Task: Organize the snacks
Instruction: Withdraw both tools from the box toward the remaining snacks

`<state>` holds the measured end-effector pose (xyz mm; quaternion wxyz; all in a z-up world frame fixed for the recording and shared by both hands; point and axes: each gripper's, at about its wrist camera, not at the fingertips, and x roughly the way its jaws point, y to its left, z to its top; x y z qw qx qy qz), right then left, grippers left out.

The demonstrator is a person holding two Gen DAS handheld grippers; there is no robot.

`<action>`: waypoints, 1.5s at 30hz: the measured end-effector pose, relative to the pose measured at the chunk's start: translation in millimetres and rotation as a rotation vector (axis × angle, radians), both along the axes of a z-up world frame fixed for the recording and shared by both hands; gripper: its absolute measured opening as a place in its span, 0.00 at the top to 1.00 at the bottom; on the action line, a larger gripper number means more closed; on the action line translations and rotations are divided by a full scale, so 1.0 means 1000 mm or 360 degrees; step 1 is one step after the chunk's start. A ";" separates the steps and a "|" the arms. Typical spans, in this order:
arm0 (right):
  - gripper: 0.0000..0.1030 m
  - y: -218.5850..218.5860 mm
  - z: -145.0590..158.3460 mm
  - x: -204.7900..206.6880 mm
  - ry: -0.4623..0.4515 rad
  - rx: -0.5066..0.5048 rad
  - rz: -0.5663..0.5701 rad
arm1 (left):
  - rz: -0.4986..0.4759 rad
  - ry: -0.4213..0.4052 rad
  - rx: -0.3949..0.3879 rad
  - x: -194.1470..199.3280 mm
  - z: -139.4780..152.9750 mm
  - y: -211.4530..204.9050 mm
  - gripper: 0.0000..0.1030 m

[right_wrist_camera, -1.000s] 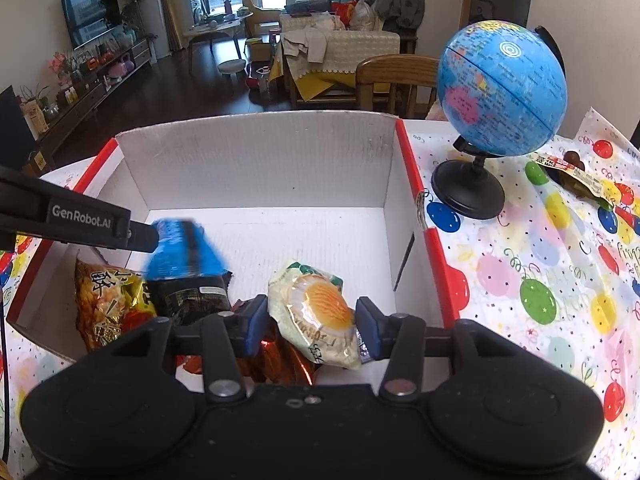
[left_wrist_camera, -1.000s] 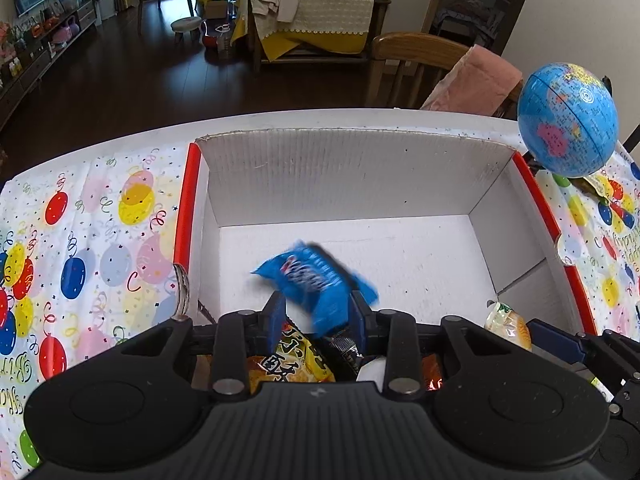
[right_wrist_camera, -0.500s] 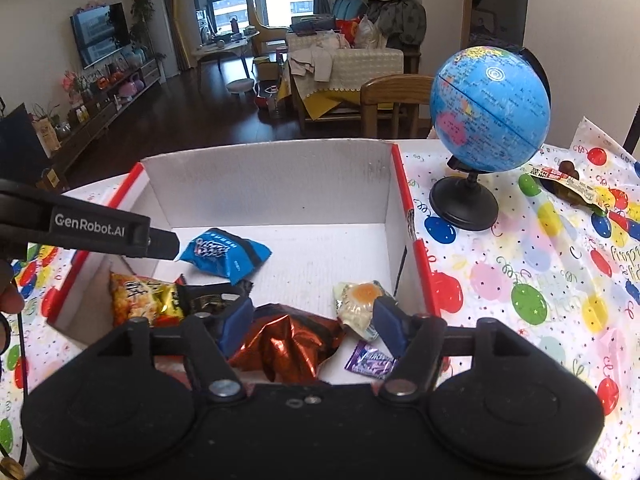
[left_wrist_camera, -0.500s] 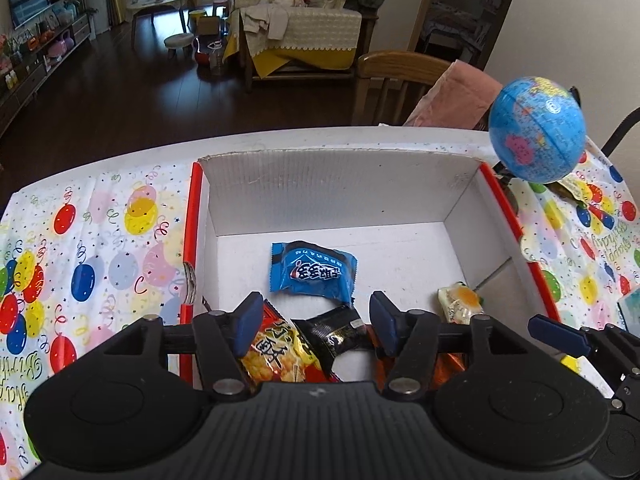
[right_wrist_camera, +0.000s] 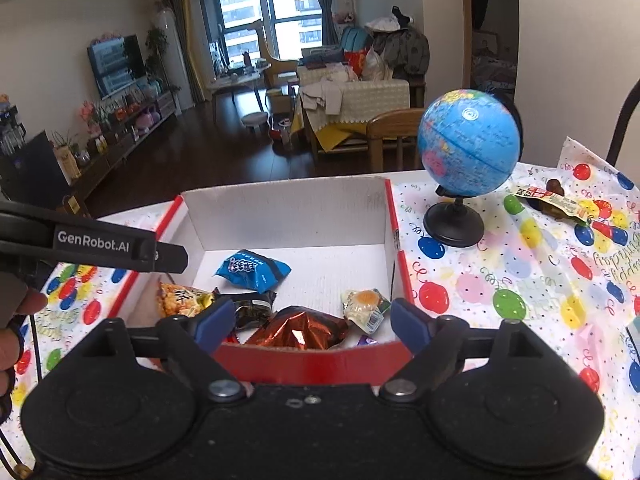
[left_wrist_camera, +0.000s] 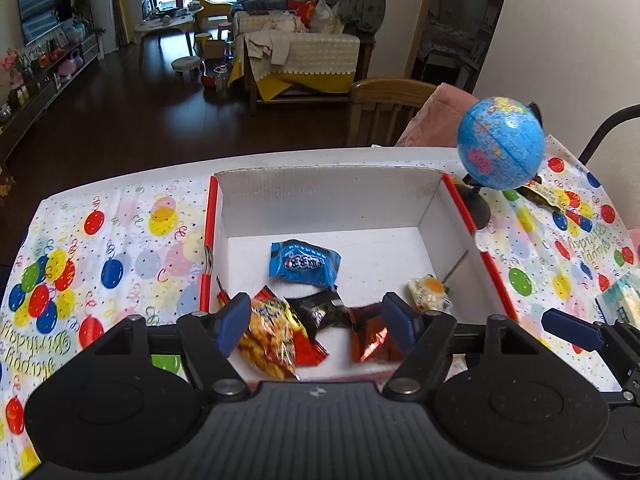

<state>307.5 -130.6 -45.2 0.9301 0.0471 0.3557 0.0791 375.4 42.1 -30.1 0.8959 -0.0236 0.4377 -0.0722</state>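
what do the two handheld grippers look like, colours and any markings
Both are matte black plastic. The left gripper and the right gripper each have a wide body with two round raised discs, silver pivot bolts and blue fingertip pads. Seen from the right wrist, the left gripper's side bar carries white GenRobot.AI lettering.

Blue packet [right_wrist_camera: 253, 270], egg-print packet [right_wrist_camera: 365, 307], foil wrapper [right_wrist_camera: 301, 330] in white box [right_wrist_camera: 288, 216]; globe [right_wrist_camera: 469, 148] beside.

We see an open cardboard box [left_wrist_camera: 320, 204] on a table covered by a party tablecloth [left_wrist_camera: 120, 248]. Inside it, a biscuit packet [left_wrist_camera: 305, 265] lies mid-floor; nearer us lie a crisp bag [left_wrist_camera: 272, 332], a dark wrapper [left_wrist_camera: 320, 312], a foil wrapper [left_wrist_camera: 370, 338] and an egg-picture packet [left_wrist_camera: 428, 294]. A globe [left_wrist_camera: 500, 144] stands right of the box.
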 end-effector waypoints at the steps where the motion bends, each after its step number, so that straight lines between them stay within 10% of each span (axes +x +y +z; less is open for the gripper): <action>1: 0.15 -0.002 0.002 -0.005 -0.0010 0.0008 0.0000 | 0.0002 -0.0006 -0.0001 -0.005 0.002 -0.001 0.30; 24: 0.04 -0.025 0.029 -0.120 -0.0129 0.0083 0.0111 | 0.0005 -0.0076 -0.0096 -0.136 0.027 -0.007 0.08; 45: 0.05 -0.015 -0.028 -0.209 0.0140 0.0017 0.0231 | -0.0018 0.0173 -0.0036 -0.215 -0.046 -0.023 0.02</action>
